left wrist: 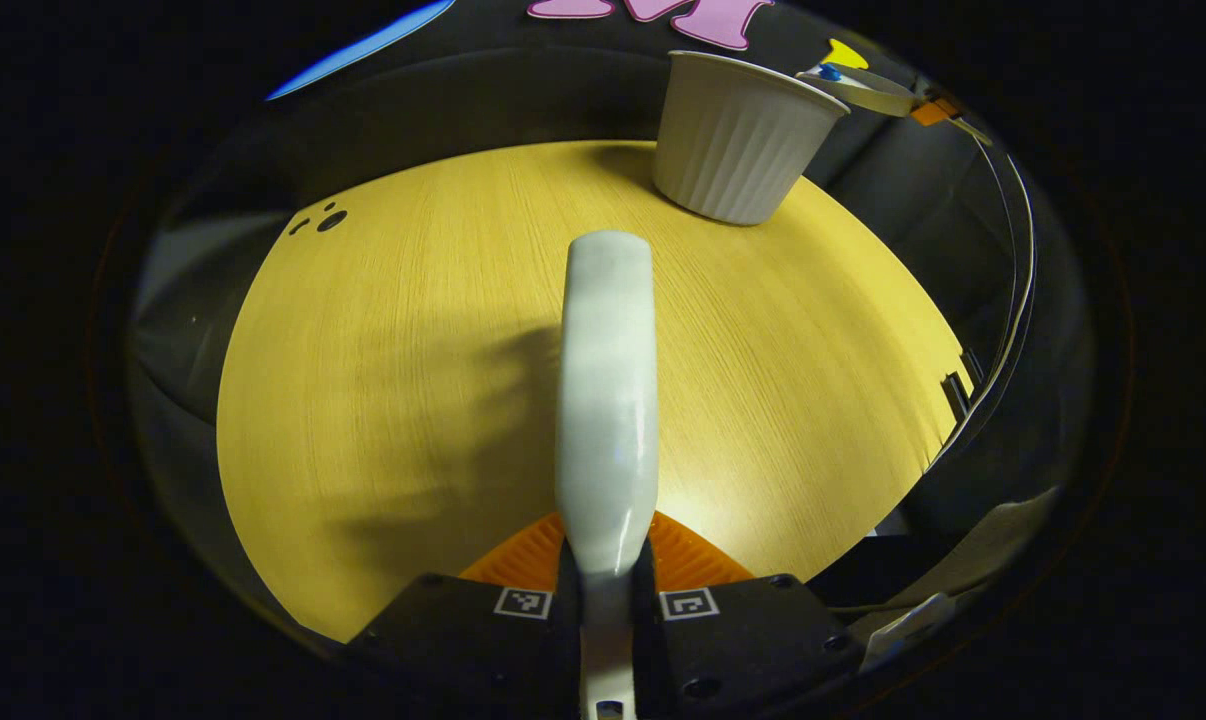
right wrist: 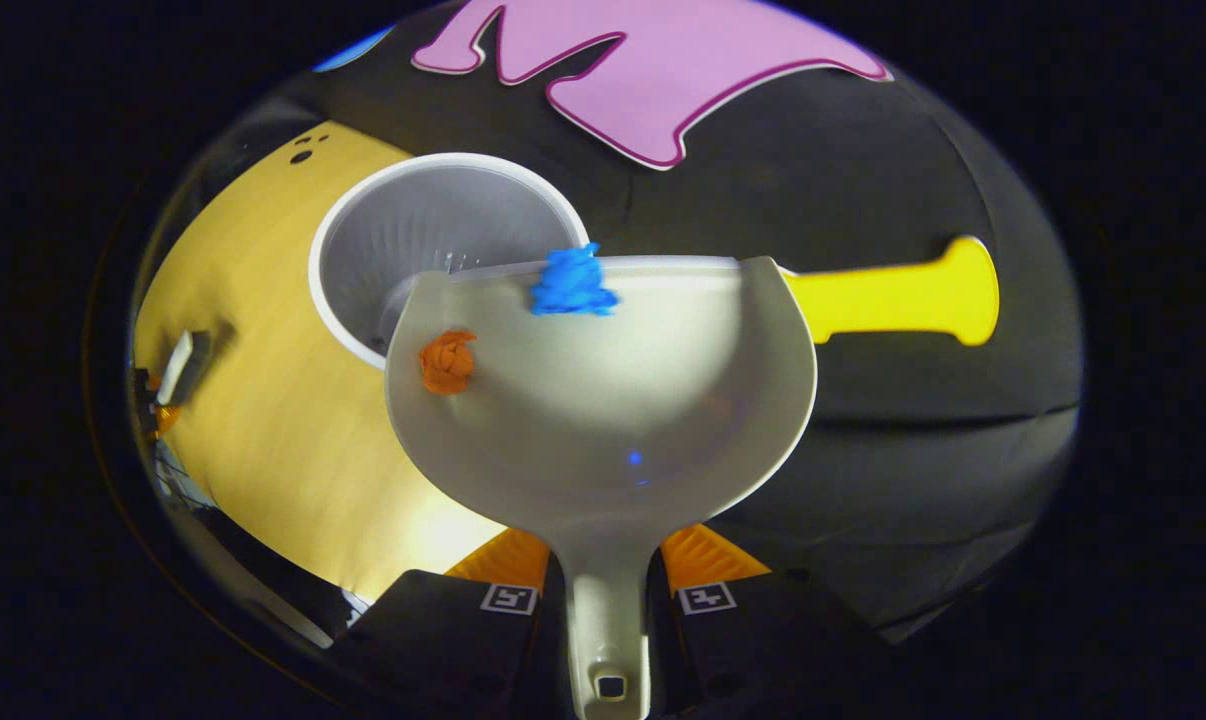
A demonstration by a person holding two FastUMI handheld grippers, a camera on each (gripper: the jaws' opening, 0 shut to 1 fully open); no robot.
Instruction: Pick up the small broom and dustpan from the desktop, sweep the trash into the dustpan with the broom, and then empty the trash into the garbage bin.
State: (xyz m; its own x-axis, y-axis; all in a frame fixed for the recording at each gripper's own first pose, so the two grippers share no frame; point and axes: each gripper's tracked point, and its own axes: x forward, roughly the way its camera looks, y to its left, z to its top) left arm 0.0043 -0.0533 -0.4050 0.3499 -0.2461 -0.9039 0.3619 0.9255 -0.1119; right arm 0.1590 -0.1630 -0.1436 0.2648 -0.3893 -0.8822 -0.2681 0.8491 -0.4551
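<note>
Yellow wood-grain desktop point(left wrist: 413, 380) w/ black cloth wall point(right wrist: 863, 180) behind, dim light.

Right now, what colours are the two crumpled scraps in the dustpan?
Blue scrap, orange scrap; clearest in the right gripper view.

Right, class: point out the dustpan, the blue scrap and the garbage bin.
dustpan point(right wrist: 603, 420), right gripper view, middle of its scoop
blue scrap point(right wrist: 571, 283), right gripper view, its centre
garbage bin point(left wrist: 738, 140), left gripper view, ribbed outer wall

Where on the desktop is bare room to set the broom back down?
The wide bare stretch of the desktop in front of and left of the garbage bin is free. It is crowded over the bin, where the dustpan hangs with blue and orange trash.
</note>
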